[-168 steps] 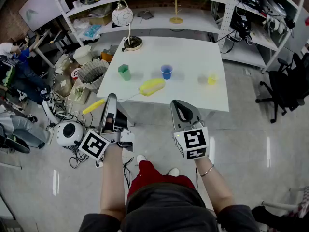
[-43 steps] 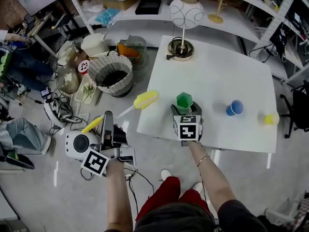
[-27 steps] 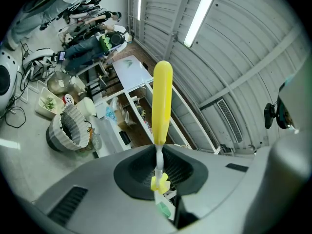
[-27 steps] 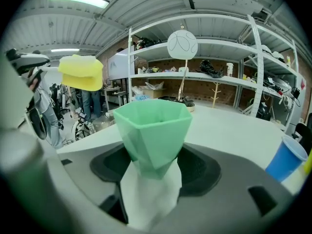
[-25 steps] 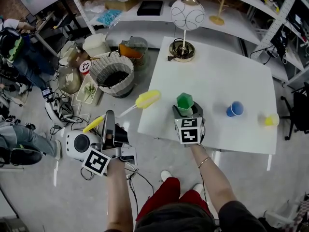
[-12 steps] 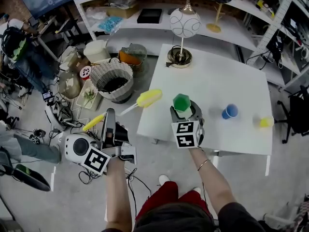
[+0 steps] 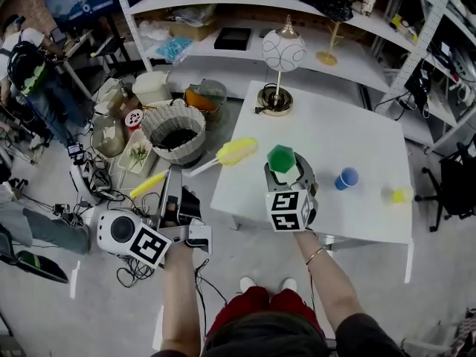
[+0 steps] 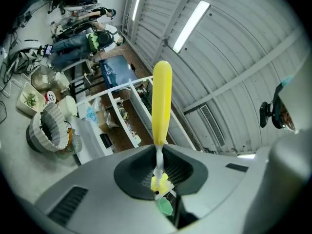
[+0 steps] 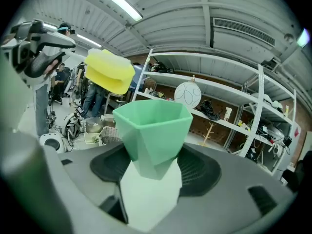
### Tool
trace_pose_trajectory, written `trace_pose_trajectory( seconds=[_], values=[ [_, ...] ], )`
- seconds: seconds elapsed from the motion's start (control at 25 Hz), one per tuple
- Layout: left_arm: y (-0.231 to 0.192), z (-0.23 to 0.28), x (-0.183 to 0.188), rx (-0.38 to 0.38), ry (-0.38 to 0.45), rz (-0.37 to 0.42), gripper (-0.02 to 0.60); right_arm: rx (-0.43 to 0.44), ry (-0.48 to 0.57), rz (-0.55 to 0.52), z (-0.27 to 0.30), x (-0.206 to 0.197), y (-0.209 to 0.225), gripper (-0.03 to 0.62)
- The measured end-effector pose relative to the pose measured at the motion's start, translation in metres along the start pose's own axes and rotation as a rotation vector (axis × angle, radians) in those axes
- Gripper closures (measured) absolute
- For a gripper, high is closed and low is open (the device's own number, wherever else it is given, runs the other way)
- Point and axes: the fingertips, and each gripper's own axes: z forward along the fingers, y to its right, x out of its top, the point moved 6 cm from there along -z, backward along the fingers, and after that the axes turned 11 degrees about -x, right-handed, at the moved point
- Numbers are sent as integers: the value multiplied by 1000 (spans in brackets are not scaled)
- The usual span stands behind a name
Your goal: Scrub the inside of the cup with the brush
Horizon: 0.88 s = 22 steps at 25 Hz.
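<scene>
White rectangular table (image 7: pixel 349 136) fills the centre-right of the head view, with a round wicker basket (image 7: pixel 173 127) on the floor at its nine o'clock side. A globe-shaded lamp on a brass base (image 7: pixel 281 54) stands at the table's twelve o'clock edge. The right gripper (image 7: pixel 286 175) has its jaws clamped on the green faceted plastic cup (image 7: pixel 280 157), mouth up, over the table's six o'clock edge. The left gripper (image 7: pixel 172 181), at the cup's eight o'clock and off the table, is closed on the thin white stem of the yellow-headed brush (image 7: pixel 236 151), whose head sits just beside the cup at ten o'clock. A small blue cup (image 7: pixel 346 178) stands at four o'clock, a smaller yellow cup (image 7: pixel 401 195) beyond it.
</scene>
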Motion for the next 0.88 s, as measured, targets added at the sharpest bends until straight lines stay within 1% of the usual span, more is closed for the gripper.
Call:
trace_pose_trajectory(
  seconds=[0.28,0.48,0.64,0.88],
  values=[
    [35,-3,8,-58,-7,51,538,-46,37,-106,-10,9,4,285],
    [55,-2,4,-83,-32,84,538,-66,57,-198,-17,14,9,284],
    [65,4,-14,-93,-80,98,538,-83,59,-274,-20,9,18,284],
    [76,16,-48,-77,-163,127,538,-82,40,-360,-22,-5,27,284]
  ],
)
